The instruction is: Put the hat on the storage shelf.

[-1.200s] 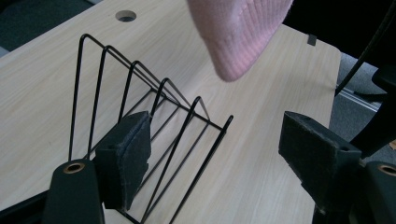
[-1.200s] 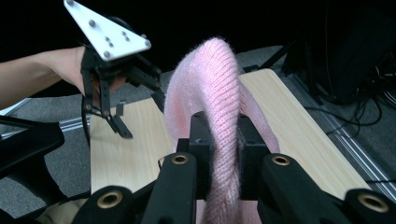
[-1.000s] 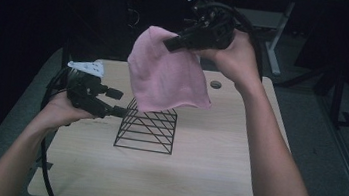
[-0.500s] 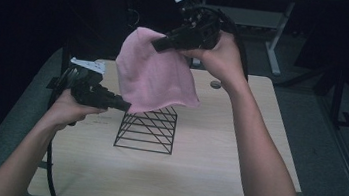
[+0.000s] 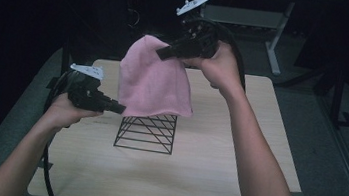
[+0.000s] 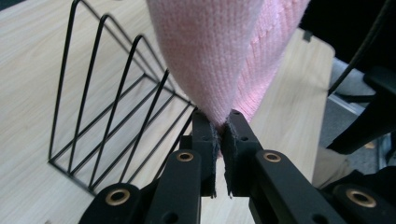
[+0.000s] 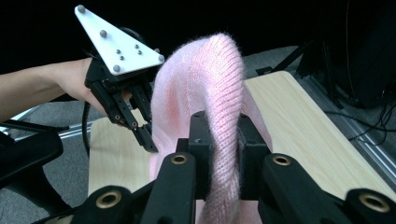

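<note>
A pink knitted cloth point(image 5: 153, 83) is held up above a light wooden table point(image 5: 213, 173) between two grippers. Its upper edge is clamped in the right gripper point(image 5: 164, 53), which is raised above the far part of the table; in the right gripper view the jaws are seen closed on a thick fold of the cloth point(image 7: 219, 140). Its lower left corner is pinched by the left gripper point(image 5: 120, 107), held low at the left side of the table; in the left gripper view the jaws are pressed together on a narrow tip of the cloth point(image 6: 219, 70). The cloth is stretched slantwise between the two grips, and its lower hem hangs in front of the top of a black wire rack point(image 5: 147, 132) that stands near the middle of the table. Whether hem and rack touch cannot be told. The rack's slanted wire dividers point(image 6: 107, 93) are seen just beside the left gripper's jaws. The left gripper point(image 7: 144, 137), with its grey three-cornered plate point(image 7: 116, 39), is also seen in the right gripper view, beside the cloth.
</note>
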`<state>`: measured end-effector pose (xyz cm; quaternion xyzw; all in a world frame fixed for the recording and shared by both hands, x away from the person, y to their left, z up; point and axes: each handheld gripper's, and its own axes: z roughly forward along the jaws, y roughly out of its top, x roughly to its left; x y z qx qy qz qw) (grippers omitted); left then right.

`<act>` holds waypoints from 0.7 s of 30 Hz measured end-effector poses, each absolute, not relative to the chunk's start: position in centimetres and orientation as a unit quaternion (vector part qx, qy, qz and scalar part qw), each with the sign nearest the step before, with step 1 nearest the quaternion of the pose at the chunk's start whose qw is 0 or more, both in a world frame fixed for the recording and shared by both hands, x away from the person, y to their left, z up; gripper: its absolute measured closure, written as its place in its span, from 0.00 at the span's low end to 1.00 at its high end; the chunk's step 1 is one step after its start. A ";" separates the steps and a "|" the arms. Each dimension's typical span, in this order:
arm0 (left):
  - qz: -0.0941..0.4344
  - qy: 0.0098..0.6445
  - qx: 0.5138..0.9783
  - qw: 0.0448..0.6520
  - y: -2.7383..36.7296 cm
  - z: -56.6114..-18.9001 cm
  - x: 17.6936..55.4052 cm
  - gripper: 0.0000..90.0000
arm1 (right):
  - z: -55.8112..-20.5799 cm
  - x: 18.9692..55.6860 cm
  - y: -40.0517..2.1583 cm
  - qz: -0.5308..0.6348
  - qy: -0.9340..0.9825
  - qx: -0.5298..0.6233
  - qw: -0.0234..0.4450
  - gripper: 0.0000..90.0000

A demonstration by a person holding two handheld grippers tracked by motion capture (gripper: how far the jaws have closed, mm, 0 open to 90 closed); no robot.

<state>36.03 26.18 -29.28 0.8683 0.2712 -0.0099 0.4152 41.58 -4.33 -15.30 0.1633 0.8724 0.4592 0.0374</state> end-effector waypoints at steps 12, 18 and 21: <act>0.008 0.279 0.873 0.401 25.5 -30.3 36.8 0.94 | -17.2 42.3 -5.7 0.458 0.870 0.181 0.031 0.88; 0.013 0.276 0.875 0.397 24.5 -30.4 36.9 0.94 | -17.3 42.2 -6.6 0.460 0.868 0.185 0.035 0.88; 0.011 0.275 0.875 0.398 24.3 -30.7 36.9 0.94 | -17.4 42.1 -6.8 0.464 0.866 0.181 0.036 0.88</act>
